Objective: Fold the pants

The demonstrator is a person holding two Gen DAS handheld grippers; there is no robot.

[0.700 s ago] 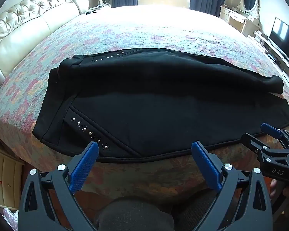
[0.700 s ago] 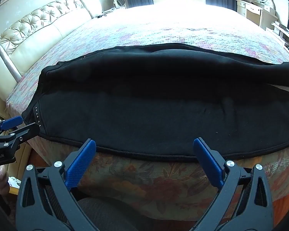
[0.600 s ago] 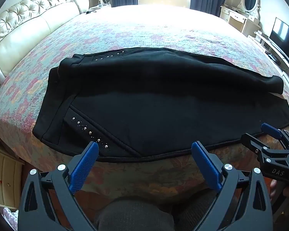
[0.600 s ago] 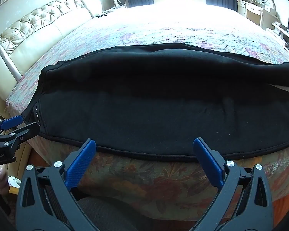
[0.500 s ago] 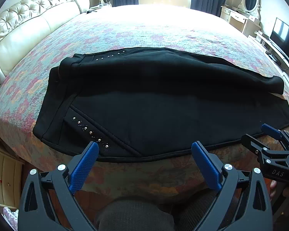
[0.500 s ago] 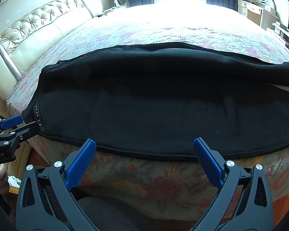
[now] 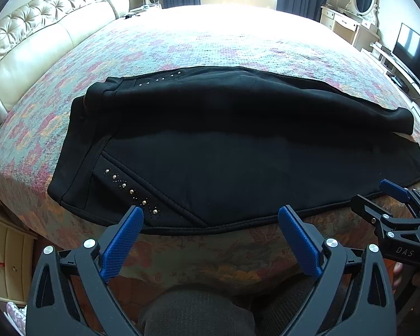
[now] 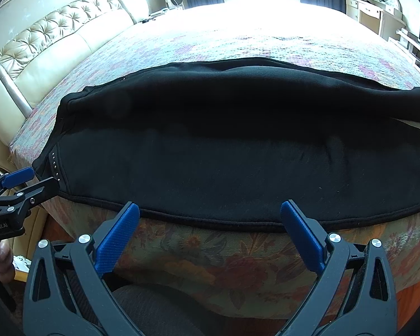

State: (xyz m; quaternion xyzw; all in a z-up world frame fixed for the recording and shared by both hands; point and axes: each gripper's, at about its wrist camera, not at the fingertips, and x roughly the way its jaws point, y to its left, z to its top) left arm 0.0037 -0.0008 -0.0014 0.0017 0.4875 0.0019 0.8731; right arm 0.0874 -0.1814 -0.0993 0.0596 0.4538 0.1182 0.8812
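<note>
Hovering low over the near bed edge, the left gripper point(image 7: 210, 218) has its blue pads spread wide with nothing between them, its tips just short of the black hem. At about three o'clock in that view the right gripper point(image 7: 389, 196) shows, and from its own camera the right gripper point(image 8: 210, 212) stands equally wide and empty, also just off the hem.

Beyond both lie the pants point(image 7: 238, 154), stretched sideways across the flowered bedspread point(image 7: 210, 42), waistband toward nine o'clock and leg ends toward three. A row of studs point(image 7: 131, 191) marks the pocket near the left gripper. The far leg seems to lie partly doubled over the near one, though the black cloth hides its seams and I cannot be sure.

Judging from this, the step in hand is taking hold of the near edge. To do it well, each gripper should slide one pad under the hem and one above, catching every layer, at matched spots along the length, so the fold lifts evenly toward twelve o'clock without dragging the cloth off the bed.
</note>
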